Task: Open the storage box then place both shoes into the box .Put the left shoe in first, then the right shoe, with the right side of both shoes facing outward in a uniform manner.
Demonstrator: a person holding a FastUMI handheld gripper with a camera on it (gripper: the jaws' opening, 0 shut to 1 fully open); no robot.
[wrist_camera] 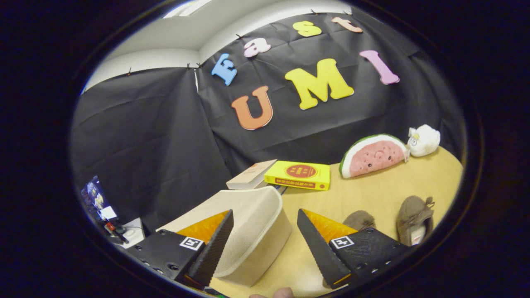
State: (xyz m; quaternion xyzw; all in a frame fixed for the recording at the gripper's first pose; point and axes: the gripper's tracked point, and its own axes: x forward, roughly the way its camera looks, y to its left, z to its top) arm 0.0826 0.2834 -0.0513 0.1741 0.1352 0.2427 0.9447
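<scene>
The gripper (265, 244) stands wide open, gripping nothing; a cream, lidded storage box (252, 231) sits between its fingers, nearer the left one. Two brown shoes (414, 219) lie at two o'clock. At twelve, two books (298, 174); farther right, a watermelon plush (372, 155) and a white plush (423, 140).

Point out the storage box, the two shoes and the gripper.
storage box (256, 231): gripper view, its cream side wall between the fingers.
right-hand shoe (414, 217): gripper view, brown upper.
nearer shoe (359, 219): gripper view, brown upper showing beyond the finger.
gripper (265, 244): gripper view, gap between open fingers.
</scene>
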